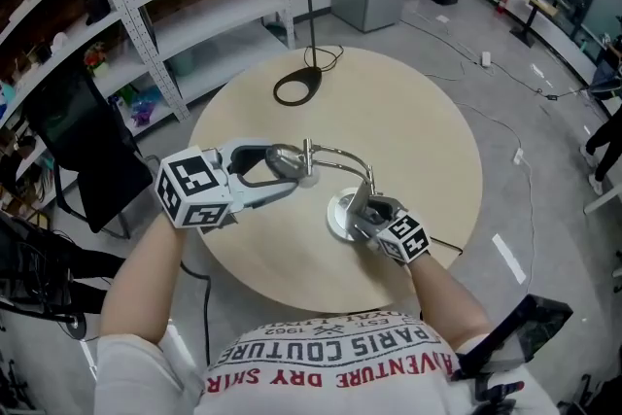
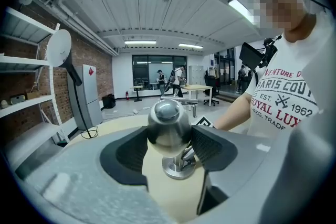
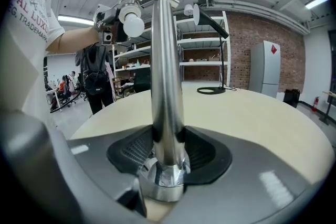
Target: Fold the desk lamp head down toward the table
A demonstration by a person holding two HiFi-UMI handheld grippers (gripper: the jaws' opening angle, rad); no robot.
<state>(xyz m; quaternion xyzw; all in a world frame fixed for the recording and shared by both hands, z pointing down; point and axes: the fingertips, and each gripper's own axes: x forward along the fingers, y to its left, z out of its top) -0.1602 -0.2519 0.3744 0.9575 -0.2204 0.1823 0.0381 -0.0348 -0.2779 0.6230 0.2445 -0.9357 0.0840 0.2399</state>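
A workshop with a brick wall and metal shelves [image 1: 194, 10] is seen behind a round beige tabletop [image 1: 428, 131]. A black lamp [image 1: 297, 86] is placed at the far edge of the tabletop. The chrome desk lamp [image 1: 340, 154] is stood close to the near edge. Its stem [image 3: 167, 86] is pinched just above the base by the right hand-held gripper [image 1: 365, 209]. Its rounded head [image 2: 168, 122] is clamped between the jaws of the left hand-held gripper [image 1: 284, 172].
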